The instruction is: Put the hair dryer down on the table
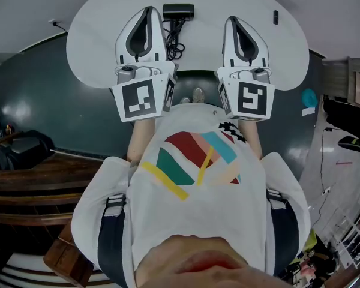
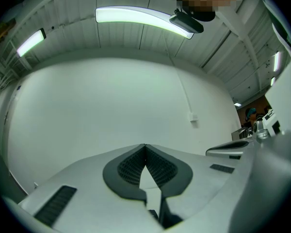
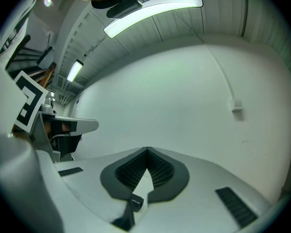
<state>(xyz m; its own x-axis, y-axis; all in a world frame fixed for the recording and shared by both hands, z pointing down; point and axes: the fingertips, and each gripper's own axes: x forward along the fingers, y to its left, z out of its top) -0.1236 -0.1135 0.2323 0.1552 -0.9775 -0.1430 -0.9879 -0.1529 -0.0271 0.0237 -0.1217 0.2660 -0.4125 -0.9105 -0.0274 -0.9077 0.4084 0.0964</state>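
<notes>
Both the left gripper (image 1: pixel 149 11) and right gripper (image 1: pixel 233 20) were clamped shut on nothing. The black thing, probably the hair dryer (image 1: pixel 178 11), lay crosswise on the table (image 1: pixel 96 35) between their tips, closer to the left one, with its cord (image 1: pixel 175 41) trailing toward the person. Nothing stood in the way.

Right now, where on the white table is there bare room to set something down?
The white table is bare at its left, outside the left gripper, and at its right, between the right gripper and a small dark item. Crowded: the far middle, where a black device and its cord lie between the grippers.
</notes>
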